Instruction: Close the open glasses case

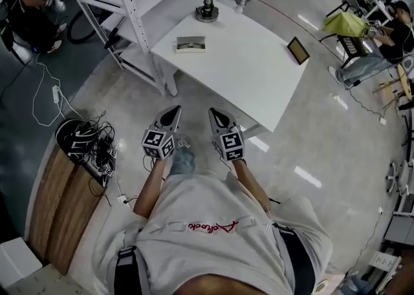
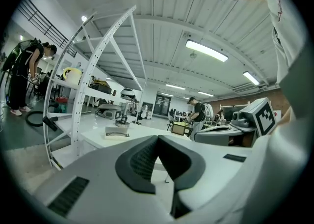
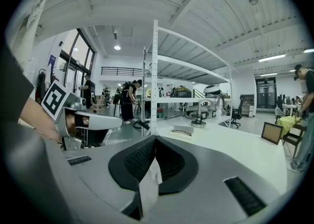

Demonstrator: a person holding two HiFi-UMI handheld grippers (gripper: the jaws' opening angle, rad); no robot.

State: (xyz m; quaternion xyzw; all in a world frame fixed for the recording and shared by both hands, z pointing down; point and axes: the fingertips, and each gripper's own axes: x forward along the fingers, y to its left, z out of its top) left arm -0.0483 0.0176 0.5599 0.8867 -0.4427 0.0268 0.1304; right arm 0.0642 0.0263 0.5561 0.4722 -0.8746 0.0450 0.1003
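Note:
The glasses case (image 1: 191,44) is a pale flat box with a dark inside, lying near the far left corner of the white table (image 1: 259,80). It also shows small and far off in both gripper views, as the case (image 2: 117,133) and the case (image 3: 182,131). My left gripper (image 1: 174,112) and right gripper (image 1: 214,112) are held side by side over the floor, short of the table's near edge and well apart from the case. The left gripper (image 2: 157,138) has its jaws together and empty. The right gripper (image 3: 155,138) is shut too, holding nothing.
On the table stand a round-based metal fixture (image 1: 207,10) and a small dark framed panel (image 1: 298,50). A white shelf rack (image 1: 129,2) rises left of the table. Cables and a power strip (image 1: 90,148) lie on the floor beside a wooden bench (image 1: 58,203). People sit at the far right (image 1: 388,32).

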